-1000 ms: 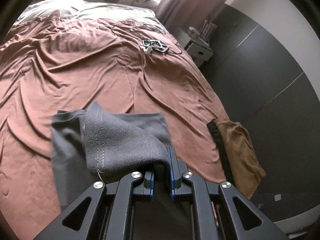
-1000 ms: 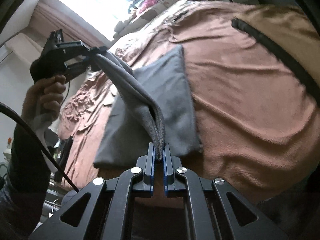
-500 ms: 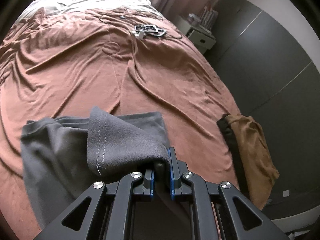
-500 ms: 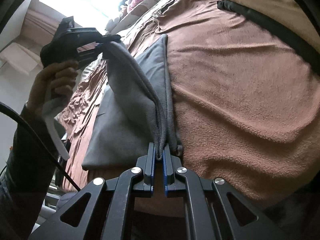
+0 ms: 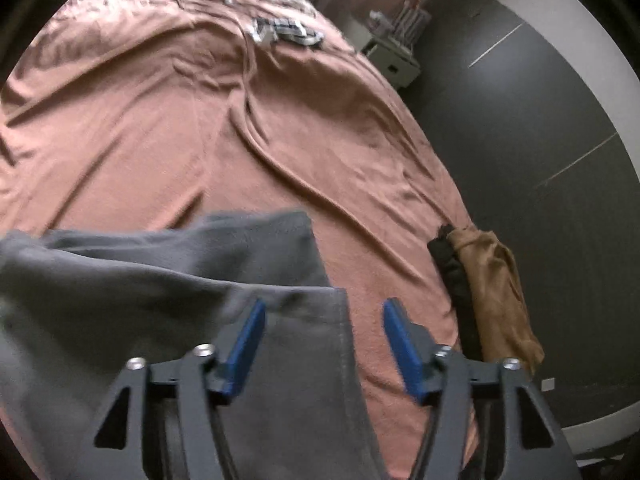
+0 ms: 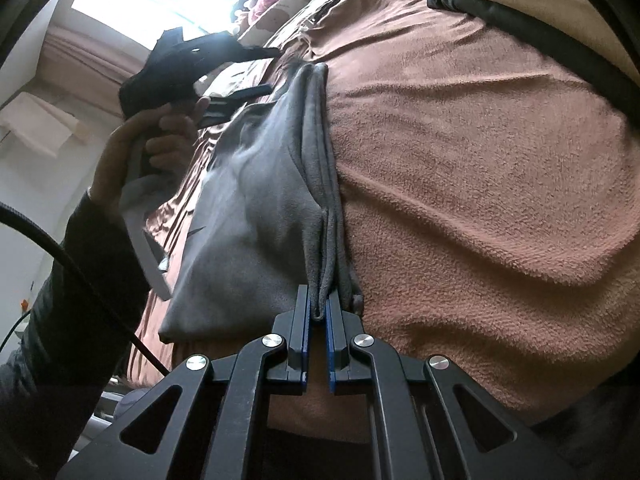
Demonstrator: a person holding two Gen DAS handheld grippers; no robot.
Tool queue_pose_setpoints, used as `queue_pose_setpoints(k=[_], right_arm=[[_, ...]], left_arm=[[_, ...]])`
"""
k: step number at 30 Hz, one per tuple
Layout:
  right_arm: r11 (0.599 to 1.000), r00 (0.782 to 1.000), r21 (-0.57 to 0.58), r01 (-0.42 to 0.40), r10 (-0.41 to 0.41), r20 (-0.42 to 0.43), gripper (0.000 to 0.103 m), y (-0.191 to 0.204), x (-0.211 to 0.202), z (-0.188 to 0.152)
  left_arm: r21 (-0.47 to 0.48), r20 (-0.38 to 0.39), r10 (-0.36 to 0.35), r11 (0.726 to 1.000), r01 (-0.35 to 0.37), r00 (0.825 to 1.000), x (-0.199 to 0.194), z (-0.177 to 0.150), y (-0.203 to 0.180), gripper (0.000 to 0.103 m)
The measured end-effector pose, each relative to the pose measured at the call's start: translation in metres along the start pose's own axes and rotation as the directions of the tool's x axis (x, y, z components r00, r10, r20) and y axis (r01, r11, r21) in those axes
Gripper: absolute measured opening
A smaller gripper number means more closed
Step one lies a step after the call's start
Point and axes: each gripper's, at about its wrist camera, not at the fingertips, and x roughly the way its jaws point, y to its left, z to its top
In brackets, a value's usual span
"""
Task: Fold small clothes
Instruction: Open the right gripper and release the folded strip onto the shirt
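A grey fleece garment [image 5: 168,280] lies folded over on the brown bedspread [image 5: 200,120]. My left gripper [image 5: 324,320] is open just above the garment's near right corner and holds nothing. In the right wrist view the garment [image 6: 256,208] lies doubled with its edges stacked, and my right gripper [image 6: 318,308] is shut on the near corner of those edges. The left gripper [image 6: 240,80] shows there in the person's hand, above the garment's far end with its jaws apart.
A folded tan and black garment [image 5: 492,292] lies at the bed's right edge, also in the right wrist view [image 6: 520,8]. Cables and a small device [image 5: 284,32] lie far up the bed. A white nightstand [image 5: 392,56] stands beyond, by dark floor [image 5: 540,120].
My left gripper has opened and let go of the grey garment's corner, which now lies flat on the lower layer. My right gripper has lowered its corner to the bed, still shut on it.
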Motion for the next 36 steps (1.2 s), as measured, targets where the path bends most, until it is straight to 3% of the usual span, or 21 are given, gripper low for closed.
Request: queue_pose_setpoints(k=[9, 17, 21, 24, 26, 28, 36], right_arm=[[1.0, 1.0, -0.004, 0.01, -0.01, 0.02, 0.003, 0.007, -0.007, -0.006], [0.999, 0.999, 0.014, 0.032, -0.033, 0.032, 0.003, 0.012, -0.012, -0.011], [0.996, 0.996, 0.004, 0.087, -0.087, 0.004, 0.005, 0.018, -0.01, -0.008], [0.992, 0.992, -0.038, 0.124, -0.125, -0.011, 0.014, 0.028, -0.01, -0.004], [0.988, 0.989, -0.052, 0.149, -0.149, 0.004, 0.045, 0.033, -0.013, 0.0], [0.983, 0.984, -0.046, 0.178, -0.176, 0.041, 0.056, 0.035, -0.016, 0.003], [0.975, 0.98, -0.106, 0.197, -0.195, 0.027, 0.055, 0.043, -0.004, 0.006]], left_arm=[[0.006, 0.037, 0.108, 0.994, -0.108, 0.993, -0.063, -0.016, 0.043, 0.068], [-0.067, 0.036, 0.207, 0.977, -0.204, 0.978, -0.095, -0.044, 0.101, 0.068], [-0.111, 0.026, 0.23, 0.968, -0.226, 0.973, -0.108, -0.06, 0.129, 0.068], [-0.127, 0.006, 0.226, 0.966, -0.223, 0.974, -0.117, -0.078, 0.144, 0.068], [-0.135, -0.013, 0.218, 0.967, -0.218, 0.976, -0.121, -0.091, 0.153, 0.068], [-0.144, -0.03, 0.202, 0.968, -0.204, 0.979, -0.125, -0.105, 0.159, 0.068], [-0.154, -0.082, 0.086, 0.983, -0.098, 0.993, -0.134, -0.153, 0.162, 0.068]])
